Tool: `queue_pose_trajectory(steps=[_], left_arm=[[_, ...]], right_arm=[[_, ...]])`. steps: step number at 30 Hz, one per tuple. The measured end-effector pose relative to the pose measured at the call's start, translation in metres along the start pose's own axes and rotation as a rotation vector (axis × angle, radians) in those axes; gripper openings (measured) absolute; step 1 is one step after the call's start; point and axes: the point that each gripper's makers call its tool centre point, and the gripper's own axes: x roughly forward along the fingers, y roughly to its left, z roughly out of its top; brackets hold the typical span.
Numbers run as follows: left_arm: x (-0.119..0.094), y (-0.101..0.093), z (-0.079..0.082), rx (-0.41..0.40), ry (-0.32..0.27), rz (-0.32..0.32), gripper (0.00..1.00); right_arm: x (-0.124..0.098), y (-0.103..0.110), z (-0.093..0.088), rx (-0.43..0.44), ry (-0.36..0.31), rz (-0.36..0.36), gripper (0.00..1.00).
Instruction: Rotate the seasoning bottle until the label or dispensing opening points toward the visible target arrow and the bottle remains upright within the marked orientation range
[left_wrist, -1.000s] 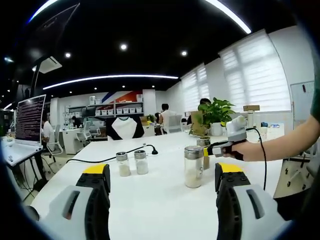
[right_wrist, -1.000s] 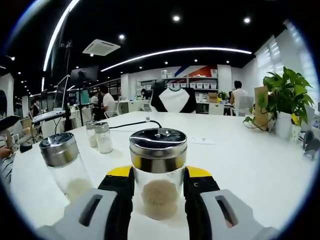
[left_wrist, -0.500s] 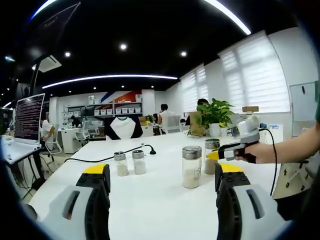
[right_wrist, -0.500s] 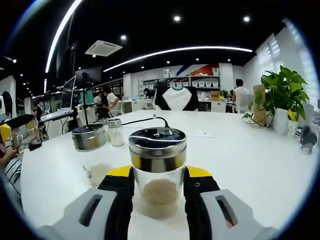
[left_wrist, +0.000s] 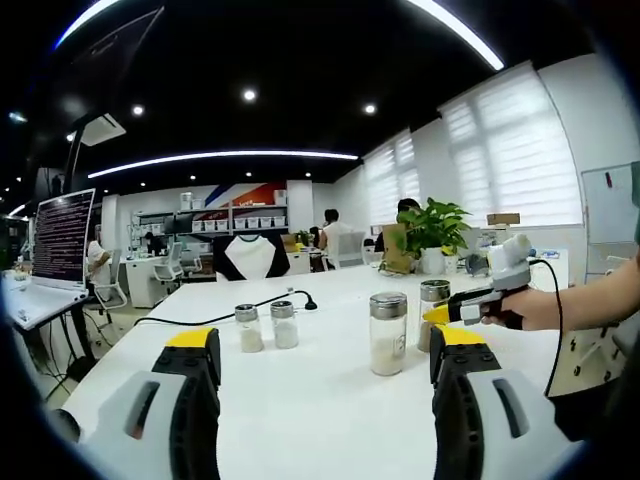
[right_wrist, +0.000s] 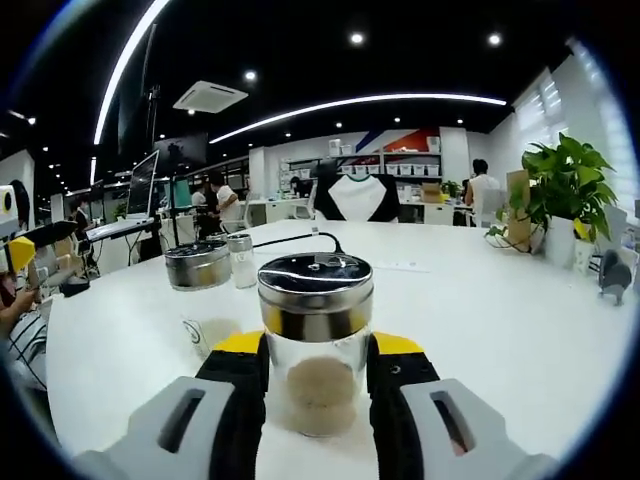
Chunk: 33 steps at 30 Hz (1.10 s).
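The right gripper (right_wrist: 316, 385) clamps a steel-capped seasoning bottle (right_wrist: 315, 340) upright between its jaws, with another jar (right_wrist: 199, 290) ahead-left.

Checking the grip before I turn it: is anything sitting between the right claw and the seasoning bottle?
No. In the right gripper view the seasoning bottle stands upright directly between the right claw's jaws with nothing between them. A second bottle stands off to one side on the white table.

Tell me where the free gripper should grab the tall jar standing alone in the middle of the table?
Probably the clear glass body of the tall jar, below its metal lid. It stands upright with bare table around it, so the left gripper, open and facing it, could come straight in level with a jaw on each side.
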Motion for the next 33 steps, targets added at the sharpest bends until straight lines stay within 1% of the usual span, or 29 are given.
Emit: queue_pose_trajectory(steps=[8, 15, 23, 33], left_arm=[[0.0001, 0.0000, 0.0031, -0.002, -0.007, -0.001, 0.91], [-0.0006, 0.0019, 0.0022, -0.003, -0.004, 0.006, 0.91], [0.0009, -0.0004, 0.0022, -0.001, 0.000, 0.001, 0.91], [-0.0008, 0.0009, 0.0012, 0.003, 0.005, 0.011, 0.90]], right_arm=[[0.0000, 0.0004, -0.0010, 0.006, 0.000, -0.026, 0.37], [-0.0009, -0.0004, -0.0017, 0.012, 0.004, -0.059, 0.37], [-0.0022, -0.0014, -0.0030, 0.024, 0.007, -0.141, 0.37], [-0.0038, -0.0022, -0.0039, 0.049, 0.000, -0.226, 0.37]])
